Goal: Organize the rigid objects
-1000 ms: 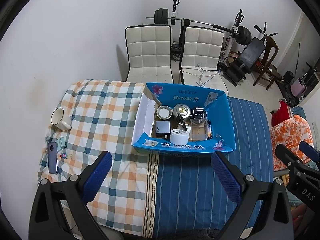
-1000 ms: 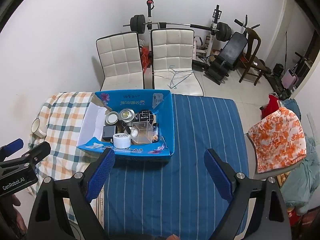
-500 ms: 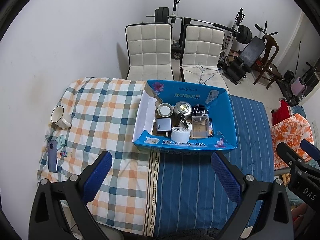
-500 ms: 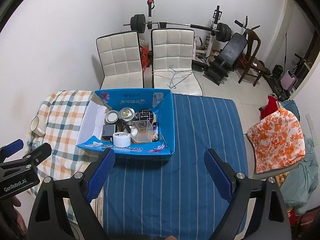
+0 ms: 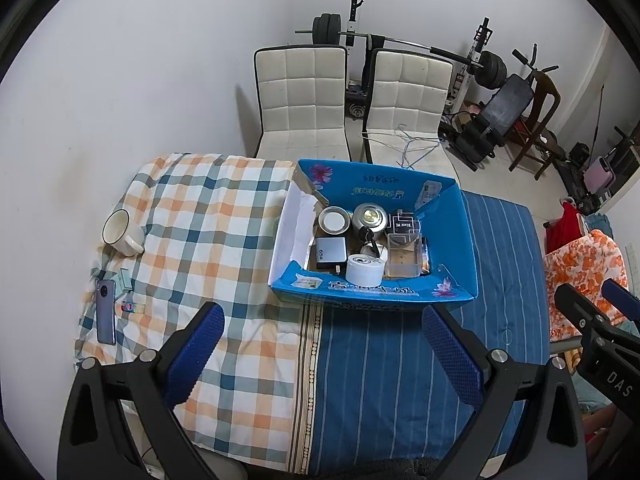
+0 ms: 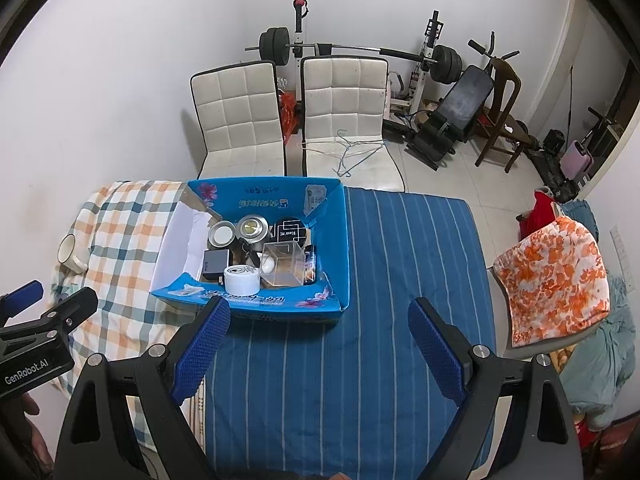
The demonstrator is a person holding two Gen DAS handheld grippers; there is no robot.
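A blue cardboard box point(image 5: 460, 236) point(image 6: 336, 248) stands mid-table, holding a white tape roll point(image 5: 363, 270) point(image 6: 241, 279), a grey charger point(image 5: 331, 251), a round tin point(image 5: 333, 221), a metal pot point(image 5: 370, 216), a black tin point(image 6: 291, 231) and a clear plastic cube point(image 5: 404, 256) point(image 6: 284, 262). A white mug point(image 5: 122, 233), a phone point(image 5: 106, 311) and small cards point(image 5: 125, 280) lie on the checked cloth at the left. My left gripper point(image 5: 320, 350) hangs open high above the table's near side. My right gripper point(image 6: 318, 340) is open too, over the blue striped cloth.
Two white chairs point(image 5: 302, 96) point(image 5: 408, 96) stand behind the table, wire hangers point(image 6: 352, 150) on the right one. Weight bench and barbell point(image 6: 456, 116) fill the back right. An orange flowered cloth point(image 6: 552, 280) drapes a chair at the right.
Both grippers have pulled back and up a little, so the table and box look slightly smaller. Nothing on the table has moved.
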